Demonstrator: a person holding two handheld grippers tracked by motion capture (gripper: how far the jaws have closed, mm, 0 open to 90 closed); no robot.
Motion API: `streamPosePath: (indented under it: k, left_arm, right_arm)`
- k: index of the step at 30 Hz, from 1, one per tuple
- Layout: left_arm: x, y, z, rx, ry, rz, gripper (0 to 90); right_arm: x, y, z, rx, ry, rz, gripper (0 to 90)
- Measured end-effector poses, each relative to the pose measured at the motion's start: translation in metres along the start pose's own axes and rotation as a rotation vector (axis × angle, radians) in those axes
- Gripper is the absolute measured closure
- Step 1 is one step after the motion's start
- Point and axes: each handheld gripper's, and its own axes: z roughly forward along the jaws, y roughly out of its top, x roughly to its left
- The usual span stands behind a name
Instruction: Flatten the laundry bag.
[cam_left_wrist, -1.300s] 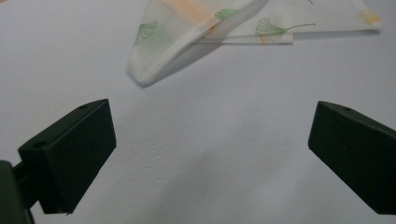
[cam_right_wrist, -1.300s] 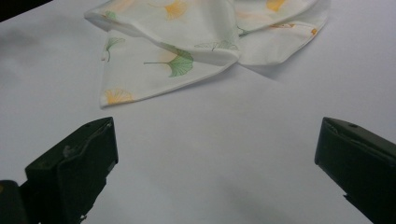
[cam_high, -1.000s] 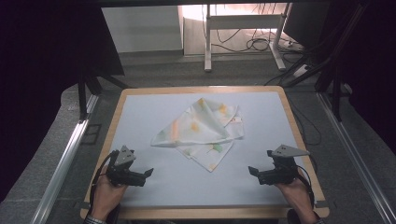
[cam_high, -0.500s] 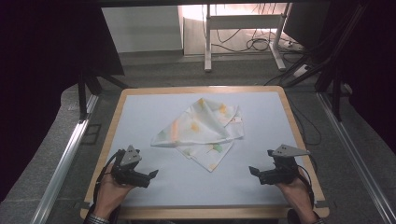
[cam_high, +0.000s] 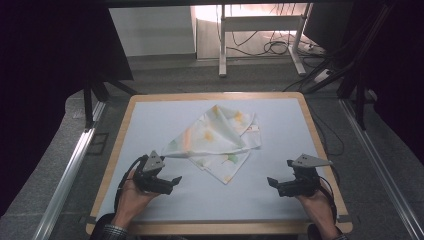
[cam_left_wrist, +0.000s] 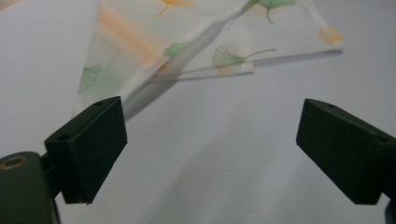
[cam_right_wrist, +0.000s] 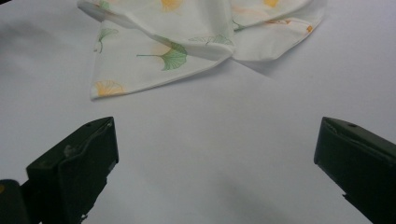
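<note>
A white cloth (cam_high: 215, 140) printed with green and orange ginkgo leaves lies loosely folded in the middle of the pale mat (cam_high: 225, 205). My left gripper (cam_high: 174, 184) sits at the front left, just in front of the cloth's left corner. In the left gripper view its jaws stand open (cam_left_wrist: 210, 140) and have just been closing a little, with nothing between them; the cloth (cam_left_wrist: 187, 42) lies just beyond the left jaw. My right gripper (cam_high: 274, 186) rests open at the front right (cam_right_wrist: 215, 158), well short of the cloth (cam_right_wrist: 187, 37).
The mat lies on a wooden-rimmed board (cam_high: 326, 150). Metal rails run along the floor at left (cam_high: 70, 170) and right (cam_high: 385, 170). A white desk frame with cables (cam_high: 270, 47) stands behind the table.
My left gripper has slid to the right, closer to the cloth's left corner. The right gripper and the cloth have stayed put.
</note>
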Motion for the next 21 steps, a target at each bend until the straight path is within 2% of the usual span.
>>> streamPosePath:
  k: [11, 12, 17, 21]
  left_arm:
    - [-0.008, 0.018, 0.02, -0.01, -0.055, 0.044, 17.0]
    - [-0.013, 0.024, 0.027, -0.014, -0.08, 0.057, 17.7]
    - [-0.025, 0.036, 0.047, 0.002, -0.134, 0.062, 18.1]
    - [-0.036, 0.045, 0.063, 0.017, -0.151, 0.082, 17.6]
  right_arm:
    - [-0.005, 0.0, 0.001, -0.004, -0.029, 0.019, 1.1]
    - [-0.005, 0.0, 0.001, -0.005, -0.033, 0.019, 1.1]
    - [-0.005, 0.0, 0.001, -0.002, -0.04, 0.018, 1.1]
    - [-0.006, 0.0, 0.001, 0.003, -0.039, 0.021, 1.1]
